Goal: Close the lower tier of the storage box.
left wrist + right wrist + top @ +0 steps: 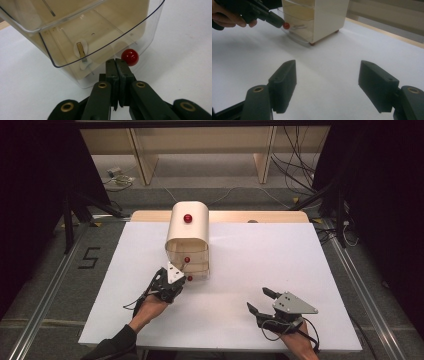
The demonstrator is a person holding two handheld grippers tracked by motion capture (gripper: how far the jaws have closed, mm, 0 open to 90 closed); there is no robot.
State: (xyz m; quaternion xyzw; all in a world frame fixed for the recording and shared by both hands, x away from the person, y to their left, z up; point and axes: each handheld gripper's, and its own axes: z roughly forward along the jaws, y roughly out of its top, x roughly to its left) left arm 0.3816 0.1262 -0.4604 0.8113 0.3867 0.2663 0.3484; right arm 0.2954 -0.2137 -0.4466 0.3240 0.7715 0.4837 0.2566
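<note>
A small cream drawer cabinet (187,237) with clear drawers and red ball knobs stands at the table's middle back. Its bottom drawer (75,50) is pulled out a little and looks empty. My left gripper (116,62) is shut, its tips against that drawer's front rim, and the red knob (130,57) sits just to the right of them, not between the pads. From above, the left gripper (181,270) is at the cabinet's lower front, near the low knob (190,278). My right gripper (328,67) rests open on the sheet with nothing in it, also at the front right (257,299).
A white sheet (250,260) covers the table, with a wooden edge (260,216) at the back. Behind stand shelf units (200,150) and cables on the floor. A "5" mark (88,257) is on the floor at the left.
</note>
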